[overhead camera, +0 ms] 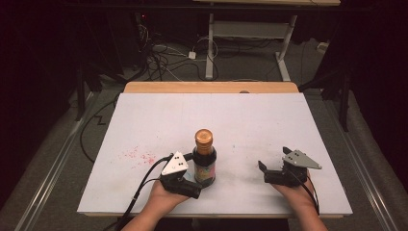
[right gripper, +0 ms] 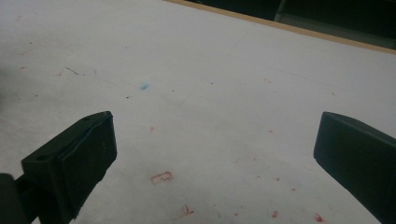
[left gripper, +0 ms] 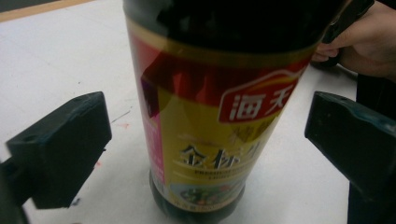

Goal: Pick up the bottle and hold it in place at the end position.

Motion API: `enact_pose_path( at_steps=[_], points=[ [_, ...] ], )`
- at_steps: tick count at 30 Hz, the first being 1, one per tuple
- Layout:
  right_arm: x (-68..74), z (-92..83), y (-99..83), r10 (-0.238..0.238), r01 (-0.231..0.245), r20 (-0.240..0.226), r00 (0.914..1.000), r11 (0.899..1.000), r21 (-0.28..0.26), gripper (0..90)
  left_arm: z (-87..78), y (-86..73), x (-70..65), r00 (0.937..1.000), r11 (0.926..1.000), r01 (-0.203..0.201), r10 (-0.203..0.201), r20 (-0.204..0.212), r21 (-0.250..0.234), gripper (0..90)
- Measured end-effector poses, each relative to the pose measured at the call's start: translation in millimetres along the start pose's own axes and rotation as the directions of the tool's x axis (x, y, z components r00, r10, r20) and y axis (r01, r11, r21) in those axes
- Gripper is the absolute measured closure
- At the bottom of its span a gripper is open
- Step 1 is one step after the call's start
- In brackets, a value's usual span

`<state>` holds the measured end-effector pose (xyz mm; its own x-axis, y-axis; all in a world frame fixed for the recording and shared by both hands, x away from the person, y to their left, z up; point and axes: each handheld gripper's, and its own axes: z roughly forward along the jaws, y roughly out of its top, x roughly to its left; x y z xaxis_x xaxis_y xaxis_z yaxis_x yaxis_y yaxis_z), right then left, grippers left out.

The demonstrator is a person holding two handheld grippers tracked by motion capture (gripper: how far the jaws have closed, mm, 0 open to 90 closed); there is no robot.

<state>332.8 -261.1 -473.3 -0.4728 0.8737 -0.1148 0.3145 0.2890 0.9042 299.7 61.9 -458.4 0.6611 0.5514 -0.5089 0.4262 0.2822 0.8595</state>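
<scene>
A dark glass sauce bottle with a copper cap and yellow-red label point(overhead camera: 204, 161) is stood upright on the white tabletop point(overhead camera: 250, 120). The left gripper point(overhead camera: 192, 169) is positioned around the bottle, jaws spread wide and clear of the glass, presumably for grasping. The right gripper point(overhead camera: 272, 166) is rested well right of the bottle, jaws wide, holding nothing.

I am seeing red marks point(overhead camera: 139, 155) showing on the white table top point(overhead camera: 250, 115), cables point(overhead camera: 163, 57) lying tangled on the floor beyond it, and a table frame point(overhead camera: 250, 33) standing there.
</scene>
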Motion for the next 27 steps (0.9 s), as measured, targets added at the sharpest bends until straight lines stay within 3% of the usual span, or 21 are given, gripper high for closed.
enact_pose_path(
  at_steps=[3, 5, 6, 9, 14, 24, 25, 27],
  points=[
    [0.5, 0.0, 0.0, 0.002, -0.002, -0.003, 1.0000, 1.000, 0.000, 0.2, 0.4, 1.6, -0.9, 1.0000, 1.0000, 0.000, 0.000, 0.009, 0.000, 3.1],
    [0.7, -0.1, 0.5, -0.003, 0.003, -0.004, 1.0000, 1.000, -0.004, 0.2, 0.4, 2.9, -1.7, 0.9997, 1.0000, 0.003, -0.003, 0.024, -0.004, 12.1],
    [0.6, 0.0, 0.6, -0.002, 0.002, -0.005, 1.0000, 1.000, -0.004, 0.2, -0.2, 3.9, -1.5, 0.9986, 0.9993, -0.035, 0.034, 0.040, 0.010, 14.5],
    [-0.1, -0.2, 0.5, -0.001, 0.001, -0.002, 1.0000, 1.000, -0.003, 0.2, 0.1, 6.8, -2.5, 0.9978, 0.9989, -0.047, 0.047, 0.048, 0.007, 18.8],
    [-0.7, 0.0, 0.2, 0.003, -0.003, -0.001, 1.0000, 1.000, -0.004, 0.2, 0.3, 10.0, -2.9, 0.9953, 0.9954, -0.092, 0.091, 0.031, 0.026, 25.9],
    [-1.4, -0.4, 0.3, 0.000, 0.000, -0.002, 1.0000, 1.000, -0.007, 0.2, -0.4, 10.8, -5.1, 0.9930, 0.9923, -0.118, 0.118, 0.012, 0.038, 29.0],
    [-1.5, -0.5, 0.2, 0.000, 0.000, -0.001, 1.0000, 1.000, -0.006, 0.2, 4.5, 10.7, -9.5, 0.9990, 0.9986, -0.045, 0.045, 0.001, -0.027, 29.0],
    [-1.9, -0.3, 0.0, 0.002, -0.002, -0.001, 1.0000, 1.000, -0.005, 0.2, 5.4, 13.2, -9.0, 0.9996, 0.9993, -0.026, 0.026, 0.006, -0.029, 29.0]
  ],
)
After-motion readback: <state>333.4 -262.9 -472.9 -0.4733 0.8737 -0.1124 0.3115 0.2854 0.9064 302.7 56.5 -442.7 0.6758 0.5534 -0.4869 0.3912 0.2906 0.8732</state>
